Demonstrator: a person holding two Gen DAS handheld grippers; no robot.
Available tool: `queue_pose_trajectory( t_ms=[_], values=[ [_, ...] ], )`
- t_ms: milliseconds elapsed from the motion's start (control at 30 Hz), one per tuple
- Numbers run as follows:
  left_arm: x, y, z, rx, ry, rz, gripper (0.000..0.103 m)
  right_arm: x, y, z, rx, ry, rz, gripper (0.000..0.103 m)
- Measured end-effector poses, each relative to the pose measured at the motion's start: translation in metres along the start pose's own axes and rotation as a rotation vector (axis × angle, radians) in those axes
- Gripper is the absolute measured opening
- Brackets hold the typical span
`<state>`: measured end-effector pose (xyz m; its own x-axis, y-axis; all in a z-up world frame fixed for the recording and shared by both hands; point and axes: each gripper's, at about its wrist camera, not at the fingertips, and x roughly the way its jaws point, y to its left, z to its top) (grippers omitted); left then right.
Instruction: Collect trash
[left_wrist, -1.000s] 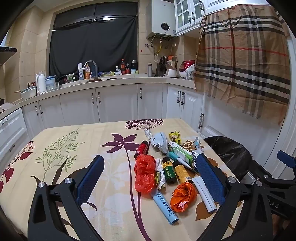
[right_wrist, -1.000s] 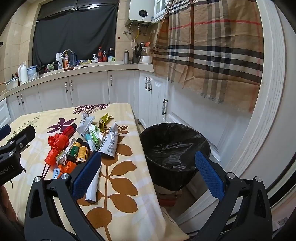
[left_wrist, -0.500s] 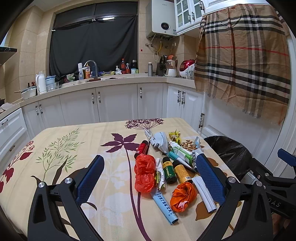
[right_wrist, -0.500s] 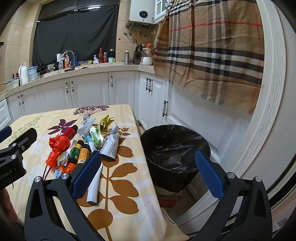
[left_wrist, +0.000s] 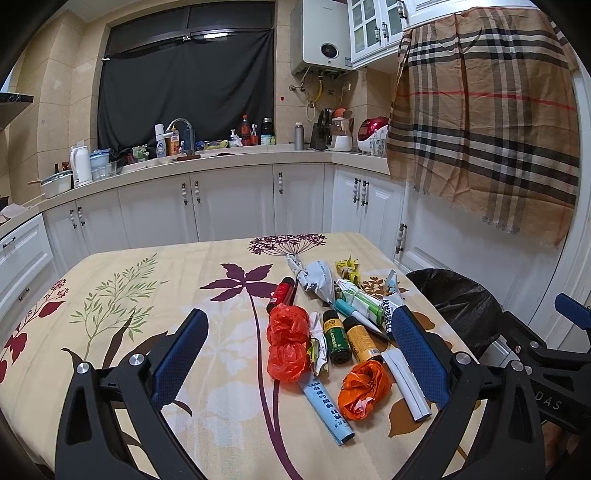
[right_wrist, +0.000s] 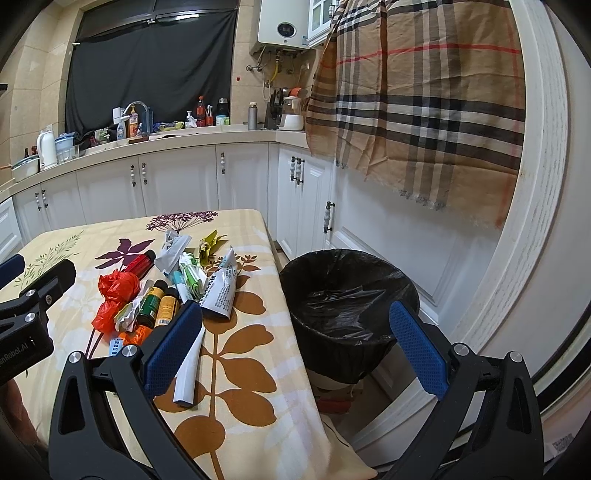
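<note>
A pile of trash lies on the right half of the flowered tablecloth (left_wrist: 122, 295): two red plastic bags (left_wrist: 288, 339), an orange bag (left_wrist: 364, 384), a green bottle (left_wrist: 334, 338), a yellow bottle (left_wrist: 362, 339), a blue tube (left_wrist: 325, 410), folded white paper (left_wrist: 406, 384) and a red bottle (left_wrist: 282, 291). My left gripper (left_wrist: 301, 354) hangs open above the near part of the pile, touching nothing. My right gripper (right_wrist: 295, 350) is open over the table's right edge, between the white tube (right_wrist: 221, 291) and the black-lined bin (right_wrist: 347, 306). It holds nothing.
The bin stands on the floor close to the table's right side, in front of white cabinets (right_wrist: 306, 199). A plaid cloth (right_wrist: 424, 92) hangs above it. The kitchen counter (left_wrist: 221, 158) with bottles and a kettle runs along the back. The table's left half shows only the cloth.
Hardly anything differs. The right gripper's view has drifted very slightly, and both grippers stay open and empty.
</note>
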<state>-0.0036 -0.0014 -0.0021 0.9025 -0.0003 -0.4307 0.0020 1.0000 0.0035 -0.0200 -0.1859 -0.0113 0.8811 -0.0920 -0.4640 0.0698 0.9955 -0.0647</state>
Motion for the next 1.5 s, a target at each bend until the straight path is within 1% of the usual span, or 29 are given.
queue_pose_trajectory(
  t_ms=[1500],
  values=[
    [-0.0018, 0.0060, -0.0012, -0.004, 0.006, 0.003, 0.097, -0.0021, -0.0020, 0.0004, 0.001, -0.006, 0.000, 0.099]
  ],
)
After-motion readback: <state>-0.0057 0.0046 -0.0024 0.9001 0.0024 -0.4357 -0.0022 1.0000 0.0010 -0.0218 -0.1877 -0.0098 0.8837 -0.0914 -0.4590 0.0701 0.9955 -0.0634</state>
